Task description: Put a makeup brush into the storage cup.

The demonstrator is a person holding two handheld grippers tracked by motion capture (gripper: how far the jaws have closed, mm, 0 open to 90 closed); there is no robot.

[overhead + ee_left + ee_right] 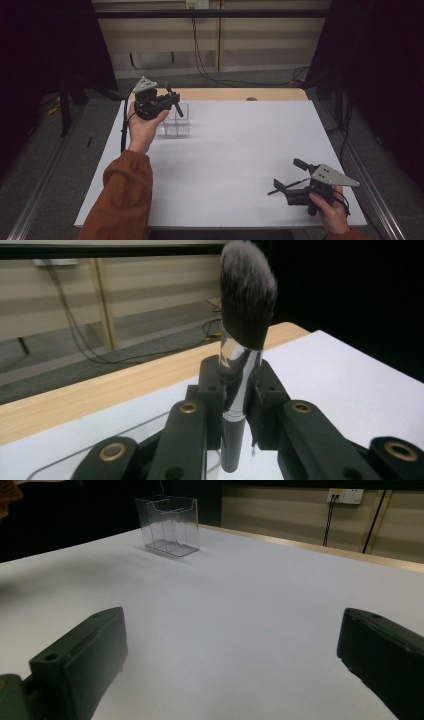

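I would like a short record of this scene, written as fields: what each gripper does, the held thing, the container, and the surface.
left gripper: shut on the makeup brush, above the clear organizer
makeup brush: upright, bristles up, silver ferrule between the jaws
right gripper: open, nothing between the jaws, near the table's front right corner
clear organizer: transparent, with compartments, stands at the far left
table: white top, wooden strip along the far edge
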